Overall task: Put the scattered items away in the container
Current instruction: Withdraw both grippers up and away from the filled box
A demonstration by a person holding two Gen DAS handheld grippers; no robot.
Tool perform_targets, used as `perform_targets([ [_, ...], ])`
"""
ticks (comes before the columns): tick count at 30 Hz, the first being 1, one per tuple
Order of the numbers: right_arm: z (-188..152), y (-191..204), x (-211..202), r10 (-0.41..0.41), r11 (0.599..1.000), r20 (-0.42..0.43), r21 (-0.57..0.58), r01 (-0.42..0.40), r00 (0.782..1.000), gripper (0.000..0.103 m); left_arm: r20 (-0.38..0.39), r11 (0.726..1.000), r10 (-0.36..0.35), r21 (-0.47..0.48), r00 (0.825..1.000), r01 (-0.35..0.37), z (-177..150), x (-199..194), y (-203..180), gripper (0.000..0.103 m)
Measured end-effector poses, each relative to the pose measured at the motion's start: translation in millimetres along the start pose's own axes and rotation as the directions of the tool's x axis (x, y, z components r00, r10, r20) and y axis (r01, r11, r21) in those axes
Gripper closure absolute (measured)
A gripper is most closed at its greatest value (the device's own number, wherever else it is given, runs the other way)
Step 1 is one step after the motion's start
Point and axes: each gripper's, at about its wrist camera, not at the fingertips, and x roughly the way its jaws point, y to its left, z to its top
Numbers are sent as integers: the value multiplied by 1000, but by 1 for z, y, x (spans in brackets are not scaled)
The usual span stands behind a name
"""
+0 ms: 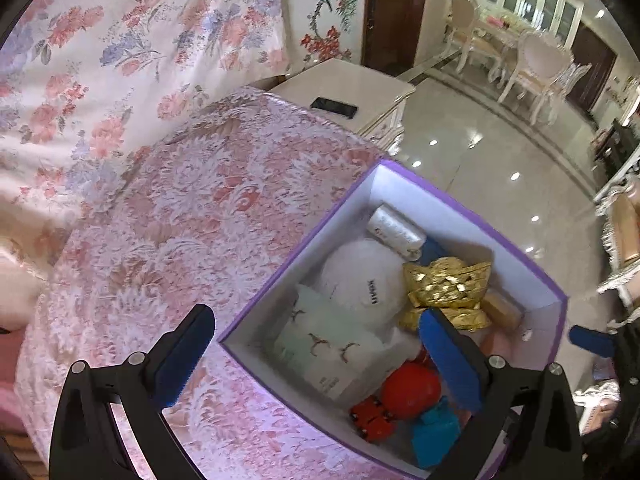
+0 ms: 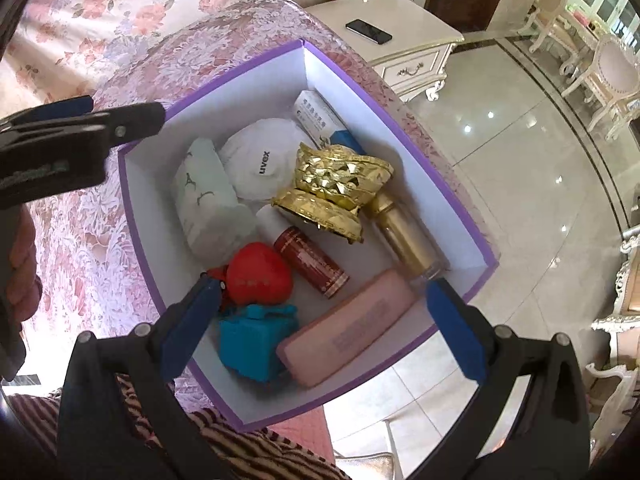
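Note:
A purple box [image 2: 440,184] with white inside walls sits on the pink patterned bed [image 1: 180,208]; it also shows in the left wrist view [image 1: 320,220]. Inside lie a gold ornament [image 2: 340,184], white uvex mask [image 2: 260,160], red heart [image 2: 260,272], teal block [image 2: 256,340], pink case [image 2: 352,324], red tube [image 2: 312,264], gold bottle [image 2: 404,236] and a pale green pack [image 2: 208,200]. My right gripper [image 2: 320,328] is open and empty above the box's near end. My left gripper [image 1: 316,356] is open and empty over the box's left wall; it also shows in the right wrist view [image 2: 100,120].
A white nightstand [image 2: 400,52] with a black phone [image 2: 368,31] stands beyond the bed. A floral sheet [image 1: 120,40] lies at the far side. Glossy tiled floor [image 1: 500,160] lies to the right, with white chairs [image 1: 532,64] beyond. Striped fabric [image 2: 240,448] is at the near edge.

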Motion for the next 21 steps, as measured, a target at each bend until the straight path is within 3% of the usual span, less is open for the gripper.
perform_targets([
  [8,-9,-1,-2,-23,1000,-12,4,23,1000,0,-94,999,-32,14,995,33,-11,11,-14,0],
  [11,-12,-2,-5,-33,999,-11,2,33,999,0,-127,996,-91,-16,988,89,-14,15,-15,0],
  [17,-17,-6,-7,-67,998,-13,-5,67,998,0,-177,968,-240,-115,955,222,-18,29,-16,0],
  [21,-20,-8,-6,-79,997,-21,-8,79,997,0,-132,970,-218,-143,967,199,-24,26,-16,1],
])
